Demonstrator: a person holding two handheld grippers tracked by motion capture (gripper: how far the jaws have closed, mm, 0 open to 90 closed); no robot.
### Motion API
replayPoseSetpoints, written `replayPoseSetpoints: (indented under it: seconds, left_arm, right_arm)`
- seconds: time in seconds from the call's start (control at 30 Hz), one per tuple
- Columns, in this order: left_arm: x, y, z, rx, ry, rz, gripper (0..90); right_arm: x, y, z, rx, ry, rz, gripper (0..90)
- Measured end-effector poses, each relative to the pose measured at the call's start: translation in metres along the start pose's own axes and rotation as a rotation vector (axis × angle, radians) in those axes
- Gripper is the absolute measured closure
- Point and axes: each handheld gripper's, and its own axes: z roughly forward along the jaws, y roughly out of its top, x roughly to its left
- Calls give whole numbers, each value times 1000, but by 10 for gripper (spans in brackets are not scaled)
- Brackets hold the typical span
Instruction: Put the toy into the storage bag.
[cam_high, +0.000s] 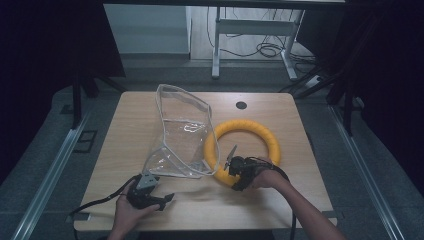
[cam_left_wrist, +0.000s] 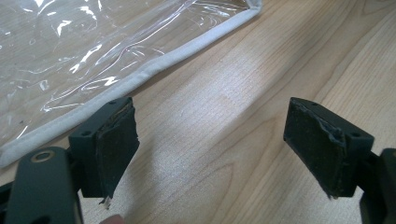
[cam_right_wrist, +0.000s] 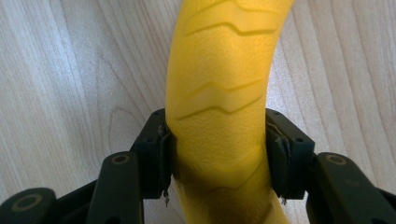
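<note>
Altogether one wooden table (cam_high: 280, 200) carries two loose things: one yellow ring (cam_high: 248, 127) and one clear plastic bag (cam_high: 182, 135) edged with pale piping. That ring lies flat right of the table's middle, and its left arc touches or slips just under the bag's right edge. On the ring's skin run raised chevron ridges, seen close in the right gripper view; no brand, label or lettering can be read on either thing. A small dark round hole (cam_high: 241, 105) sits in the tabletop beyond the ring.

Two grippers are in use, one per hand. At the ring's near arc, the right gripper (cam_right_wrist: 219, 154) is clenched on the yellow tube, a pad pressed against each side. Near the table's front left, the left gripper (cam_left_wrist: 210, 149) is spread wide and holds nothing, its pads over bare wood just beside the bag's piped edge.
</note>
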Motion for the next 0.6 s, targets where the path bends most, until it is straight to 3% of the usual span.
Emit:
replayPoseSetpoints:
  seconds: [0.23, 0.47, 0.6]
  left_arm:
    - [0, 0, 1, 3, 1, 3, 175]
    - [0, 0, 0, 0, 3, 2, 175]
    - [0, 0, 0, 1, 2, 3, 175]
  right_arm:
    - [-2, -4, -9, -47, 2, -2, 487]
    - [-5, -7, -39, -114, 26, 13, 492]
    - [-6, -10, -45, -131, 26, 17, 494]
